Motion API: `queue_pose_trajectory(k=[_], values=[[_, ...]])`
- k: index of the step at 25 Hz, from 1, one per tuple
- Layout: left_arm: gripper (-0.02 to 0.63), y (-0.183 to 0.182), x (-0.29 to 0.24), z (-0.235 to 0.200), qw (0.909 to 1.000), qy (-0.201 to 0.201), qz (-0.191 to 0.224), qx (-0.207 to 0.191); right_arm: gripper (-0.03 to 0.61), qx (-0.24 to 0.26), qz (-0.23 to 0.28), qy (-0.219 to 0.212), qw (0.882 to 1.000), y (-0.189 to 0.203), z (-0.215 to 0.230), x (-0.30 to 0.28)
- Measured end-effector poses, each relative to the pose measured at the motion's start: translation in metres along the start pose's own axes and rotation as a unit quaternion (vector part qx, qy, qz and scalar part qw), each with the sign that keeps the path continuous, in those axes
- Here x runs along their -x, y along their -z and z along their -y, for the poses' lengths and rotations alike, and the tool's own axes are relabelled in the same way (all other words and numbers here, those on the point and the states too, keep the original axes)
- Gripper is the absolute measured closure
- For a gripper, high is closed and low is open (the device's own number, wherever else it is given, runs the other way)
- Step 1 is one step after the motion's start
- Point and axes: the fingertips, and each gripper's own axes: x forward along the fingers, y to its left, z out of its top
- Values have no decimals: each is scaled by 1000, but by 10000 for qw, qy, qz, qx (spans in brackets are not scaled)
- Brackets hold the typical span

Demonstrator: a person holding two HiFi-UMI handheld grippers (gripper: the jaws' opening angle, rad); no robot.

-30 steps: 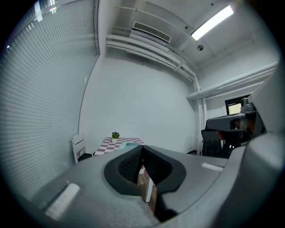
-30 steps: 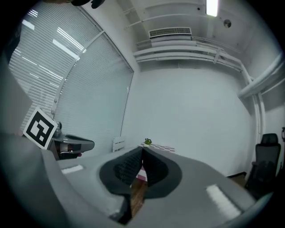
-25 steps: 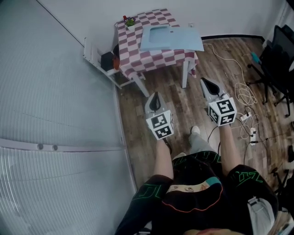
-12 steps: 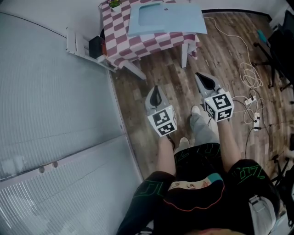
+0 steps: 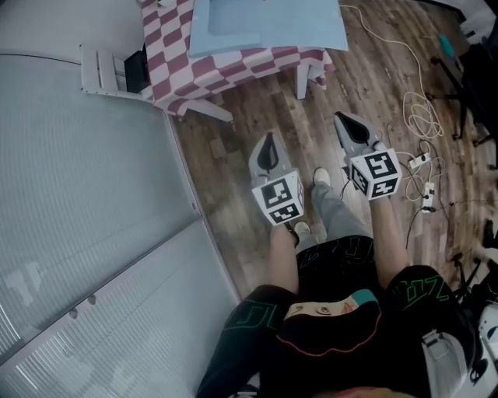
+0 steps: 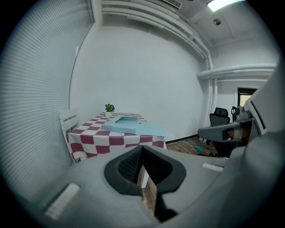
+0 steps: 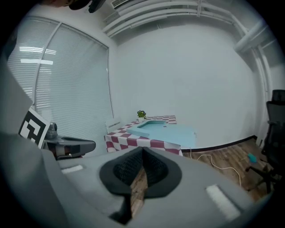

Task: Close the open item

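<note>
Grey left gripper (image 6: 142, 148), fingers closed, empty, right gripper (image 7: 142, 151), fingers closed, empty

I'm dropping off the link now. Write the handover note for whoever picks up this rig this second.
Left claw: shut, empty, held over the wood floor, short of the table.
Right claw: shut, empty, level with the left one, also over the floor.
Job item: the light-blue case lies open on the checkered table, its flap spread flat. A small potted plant stands at a far corner.
Done: nothing yet; the case is untouched.
Left: step up to the table, open a claw, take the flap and fold it shut, probably steadying the case with the other claw.
</note>
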Motion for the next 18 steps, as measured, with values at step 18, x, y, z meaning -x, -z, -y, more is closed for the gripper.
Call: queue_pose_trajectory(k=[18], values=[[606, -127, -44, 38, 9943, 71, 963, -448, 575, 123, 893, -305, 9955, -107, 47, -41]])
